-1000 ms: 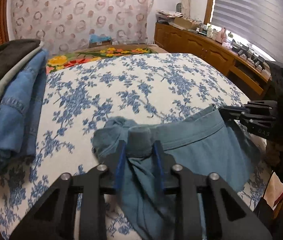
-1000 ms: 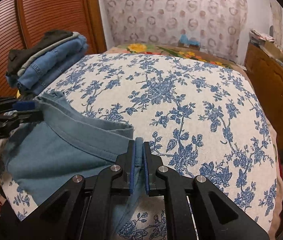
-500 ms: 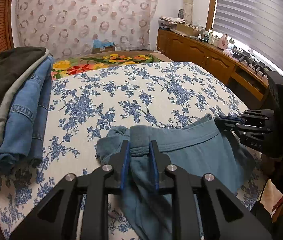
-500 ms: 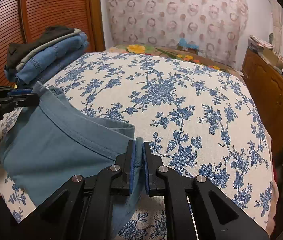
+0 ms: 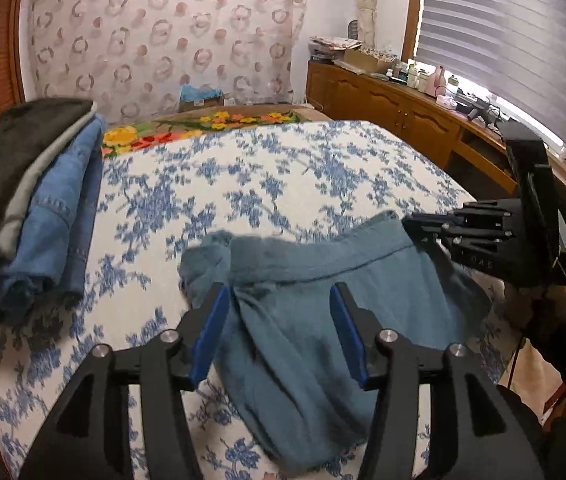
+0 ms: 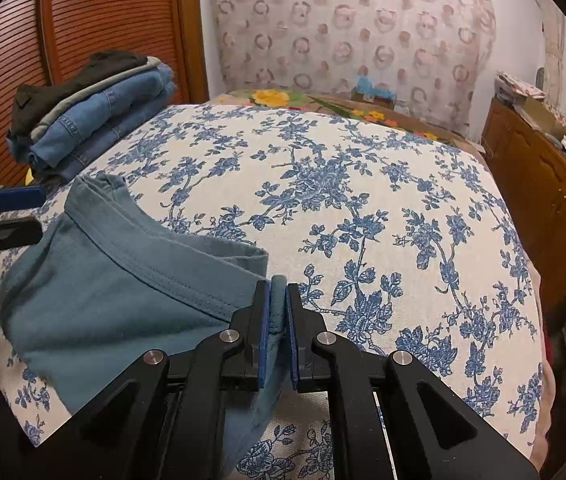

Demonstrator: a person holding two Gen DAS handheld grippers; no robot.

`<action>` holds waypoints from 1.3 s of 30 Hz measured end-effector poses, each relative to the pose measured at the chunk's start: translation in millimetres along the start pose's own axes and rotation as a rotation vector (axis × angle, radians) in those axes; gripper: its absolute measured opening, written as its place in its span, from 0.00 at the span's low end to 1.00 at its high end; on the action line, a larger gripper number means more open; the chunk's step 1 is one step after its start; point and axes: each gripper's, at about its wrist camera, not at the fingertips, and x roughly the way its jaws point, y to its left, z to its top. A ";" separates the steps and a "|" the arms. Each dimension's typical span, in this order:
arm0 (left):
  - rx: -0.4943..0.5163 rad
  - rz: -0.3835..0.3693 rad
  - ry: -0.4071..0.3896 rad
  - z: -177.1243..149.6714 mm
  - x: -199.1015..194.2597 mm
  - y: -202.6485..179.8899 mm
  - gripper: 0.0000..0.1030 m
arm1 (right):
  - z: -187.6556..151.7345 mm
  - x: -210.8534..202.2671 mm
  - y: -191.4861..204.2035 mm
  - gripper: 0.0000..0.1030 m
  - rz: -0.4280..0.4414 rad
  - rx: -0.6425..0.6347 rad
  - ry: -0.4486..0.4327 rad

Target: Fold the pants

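Teal-blue pants (image 5: 307,304) lie with their waistband across the near edge of a bed with a blue floral cover (image 5: 267,184). My left gripper (image 5: 279,300) hovers over the left waistband corner, its jaws opening, and the blue pads stand apart from the cloth that lies between them. In the right wrist view, the same pants (image 6: 115,292) spread to the left, and my right gripper (image 6: 277,304) is shut on the right waistband corner. The right gripper (image 5: 423,226) also shows at the right of the left wrist view, and the left gripper (image 6: 23,216) at the left edge of the right one.
A stack of folded jeans and dark garments (image 5: 31,208) sits on the bed's left side, also seen as folded clothes (image 6: 95,108) in the right view. A wooden cabinet (image 5: 411,120) with clutter runs along the right. A floral blanket (image 5: 203,124) lies at the bed's far end.
My left gripper has let go of the left waistband corner and its jaws have spread wide. The right gripper keeps its hold in the same place.
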 end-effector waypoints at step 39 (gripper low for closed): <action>-0.088 -0.006 -0.003 -70.3 -27.7 3.0 0.49 | -49.3 -67.3 16.4 0.30 0.108 0.053 0.013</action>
